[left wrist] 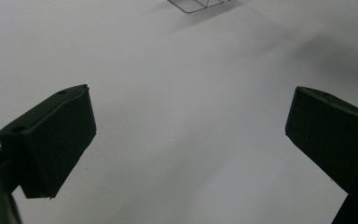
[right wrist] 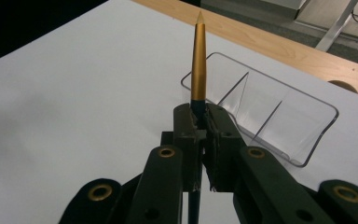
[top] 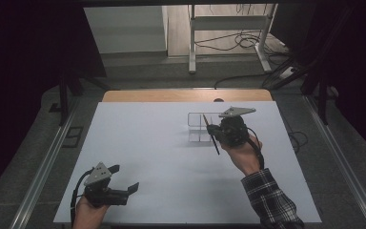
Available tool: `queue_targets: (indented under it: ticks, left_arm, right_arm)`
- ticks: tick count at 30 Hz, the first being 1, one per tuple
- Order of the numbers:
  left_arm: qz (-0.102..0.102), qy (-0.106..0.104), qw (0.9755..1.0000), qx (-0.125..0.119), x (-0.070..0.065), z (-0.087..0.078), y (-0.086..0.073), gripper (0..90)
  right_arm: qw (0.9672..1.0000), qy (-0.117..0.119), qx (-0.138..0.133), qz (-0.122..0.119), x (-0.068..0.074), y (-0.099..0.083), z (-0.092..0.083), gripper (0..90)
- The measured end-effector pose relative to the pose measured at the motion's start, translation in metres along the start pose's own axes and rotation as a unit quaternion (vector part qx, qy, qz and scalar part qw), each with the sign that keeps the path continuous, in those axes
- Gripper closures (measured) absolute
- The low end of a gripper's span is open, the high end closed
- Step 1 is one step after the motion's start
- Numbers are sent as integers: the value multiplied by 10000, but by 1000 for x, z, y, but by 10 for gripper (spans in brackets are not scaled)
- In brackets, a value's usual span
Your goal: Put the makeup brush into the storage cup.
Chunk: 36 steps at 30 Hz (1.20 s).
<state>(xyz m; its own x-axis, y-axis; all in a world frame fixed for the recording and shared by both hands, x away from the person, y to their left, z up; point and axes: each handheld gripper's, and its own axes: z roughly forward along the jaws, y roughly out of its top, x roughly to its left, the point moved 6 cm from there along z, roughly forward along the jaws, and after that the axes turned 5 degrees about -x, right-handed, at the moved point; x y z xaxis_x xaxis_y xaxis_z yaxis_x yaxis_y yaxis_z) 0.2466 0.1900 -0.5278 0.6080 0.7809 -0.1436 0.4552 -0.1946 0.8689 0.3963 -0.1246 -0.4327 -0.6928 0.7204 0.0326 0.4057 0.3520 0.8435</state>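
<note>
1. Clamping a slim pen (right wrist: 199,60) between closed jaws: right gripper (right wrist: 200,116), gold tapered end standing up past the jaw tips in the right gripper view, dark shaft running down between the jaws and out below them.
2. Seen from the high view as a thin dark stick (top: 211,133) slanting across the front of the right gripper (top: 213,130), upper end over the tray, lower end hanging toward the person.
3. Held up above the table by the right hand (top: 242,152), wrist bent, plaid sleeve (top: 269,200) entering from the bottom right, grey three-cornered plate (top: 237,111) on top.
4. Spread wide with nothing between the jaws: left gripper (left wrist: 189,140), bare white surface in the gap in the left gripper view.
5. Resting low near the front left edge of the table in the high view, left gripper (top: 124,179), gripped by the left hand (top: 89,210), jaws pointing right, well apart from the right gripper.
6. Lying just beyond the right gripper: clear plastic tray (right wrist: 317,135) with inner dividers, no contents visible, close to the far edge of the white sheet (top: 147,152).
7. Showing beyond the sheet: strip of wooden tabletop (top: 171,95), then floor cables (top: 238,40) and a metal frame (top: 193,38).
8. Caught in the left gripper view: merely a corner of the tray (left wrist: 196,4) at the top edge; divider detail and the gold tip plain in the right gripper view, faint from above.
</note>
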Motion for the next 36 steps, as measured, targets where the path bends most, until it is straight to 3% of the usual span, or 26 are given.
queue_targets:
  ticks: [6,36]
  left_arm:
    - [4,6,10000,3,0,0,0,20]
    - [6,23,10000,24,1,0,0,22]
  right_arm:
    - [9998,4,-171,106,-4,7,1,834]
    - [9972,-22,-733,111,-5,40,17,834]
